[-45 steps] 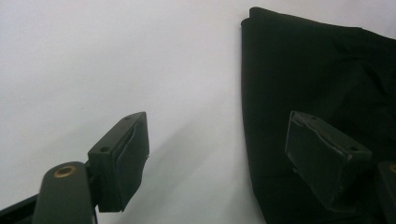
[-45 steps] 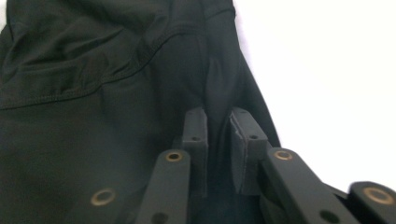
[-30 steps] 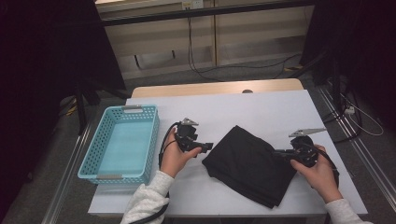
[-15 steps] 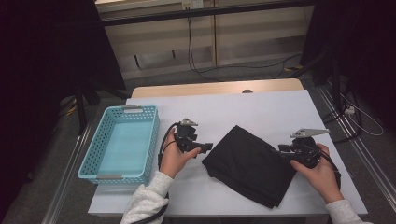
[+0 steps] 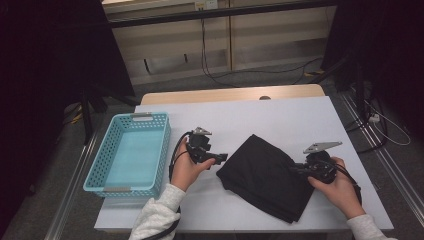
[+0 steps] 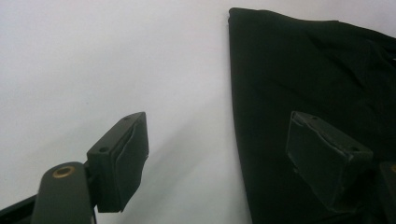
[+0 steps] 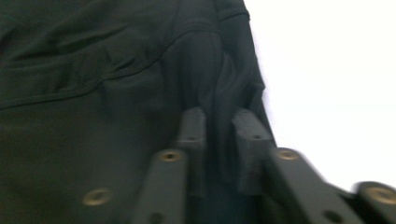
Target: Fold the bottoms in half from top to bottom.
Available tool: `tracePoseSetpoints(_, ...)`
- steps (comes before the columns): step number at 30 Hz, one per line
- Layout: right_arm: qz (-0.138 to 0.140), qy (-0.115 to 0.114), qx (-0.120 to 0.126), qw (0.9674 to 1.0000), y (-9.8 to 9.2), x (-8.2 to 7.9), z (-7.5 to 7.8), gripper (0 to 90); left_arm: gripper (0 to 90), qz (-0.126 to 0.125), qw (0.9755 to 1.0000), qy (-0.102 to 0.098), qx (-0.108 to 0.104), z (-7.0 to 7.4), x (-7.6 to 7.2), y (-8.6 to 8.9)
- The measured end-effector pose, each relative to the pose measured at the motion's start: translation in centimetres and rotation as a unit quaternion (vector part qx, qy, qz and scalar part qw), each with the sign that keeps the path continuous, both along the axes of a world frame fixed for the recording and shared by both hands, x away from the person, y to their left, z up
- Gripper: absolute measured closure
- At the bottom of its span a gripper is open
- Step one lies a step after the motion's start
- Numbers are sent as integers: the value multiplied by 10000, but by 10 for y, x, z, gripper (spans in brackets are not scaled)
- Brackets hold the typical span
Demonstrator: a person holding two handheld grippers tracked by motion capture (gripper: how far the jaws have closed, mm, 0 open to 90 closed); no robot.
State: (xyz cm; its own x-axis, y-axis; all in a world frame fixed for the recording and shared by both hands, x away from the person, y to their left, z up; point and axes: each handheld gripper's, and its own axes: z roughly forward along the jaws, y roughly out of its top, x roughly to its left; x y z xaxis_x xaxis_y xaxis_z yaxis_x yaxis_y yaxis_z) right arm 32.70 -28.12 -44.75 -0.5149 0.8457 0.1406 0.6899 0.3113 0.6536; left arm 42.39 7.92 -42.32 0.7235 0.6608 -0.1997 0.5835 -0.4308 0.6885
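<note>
Two grippers work at a white counter (image 5: 280,115), with a light blue basket (image 5: 129,156) standing at its far left edge, well apart from the cloth. Just right of the basket, the left gripper (image 5: 219,158) rests in the person's left hand (image 5: 186,167), pointing toward a folded black garment (image 5: 265,175). Its jaws stand wide, one over bare counter and the other over the garment's left edge, pressing on nothing. That garment lies flat near the middle of the counter, turned like a diamond. At its right edge sits the right gripper (image 5: 296,169), held in the right hand (image 5: 339,186). Its jaws have just been closing and now stand narrow, pinching a raised fold of the black fabric between them, as the right gripper view shows close up
</note>
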Motion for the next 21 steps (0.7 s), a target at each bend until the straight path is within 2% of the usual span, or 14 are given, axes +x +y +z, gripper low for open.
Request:
tracePoseSetpoints(5, 19, -59, -25, 10000, 1, 0, 6, 814, 213, -3, 10000, -9, 11, 0, 0, 0)
tracePoseSetpoints(9, -32, -125, 220, 9997, -1, -4, 17, 813, 213, 10, 10000, -22, -22, 1, 0, 0)
tracePoseSetpoints(11, -47, -160, 245, 9996, -1, -5, 19, 813, 214, -12, 10000, -30, -16, 2, 0, 0)
tracePoseSetpoints(13, -159, -246, 531, 9982, -4, -11, 32, 812, 214, -23, 10000, -35, -22, 2, -1, 0)
tracePoseSetpoints(14, -159, -246, 531, 9982, -4, -11, 32, 812, 214, 14, 10000, -56, 0, 2, -1, 0)
tracePoseSetpoints(16, -270, -103, 611, 9977, -12, -20, 35, 813, 213, 9, 10000, -47, -19, 2, -2, -1)
tracePoseSetpoints(17, -270, -103, 611, 9977, -12, -20, 35, 813, 213, -24, 10000, -26, -38, 2, -1, -1)
tracePoseSetpoints(18, -314, -40, 610, 9976, -15, -23, 32, 814, 212, -20, 10000, -18, -52, 2, -2, -2)
tracePoseSetpoints(19, -369, 158, 519, 9978, -18, -27, 24, 814, 212, -67, 10000, -10, -33, 1, -2, -3)
tracePoseSetpoints(21, -366, 212, 475, 9980, -18, -28, 20, 814, 211, -108, 9999, 17, -21, 1, -3, -4)
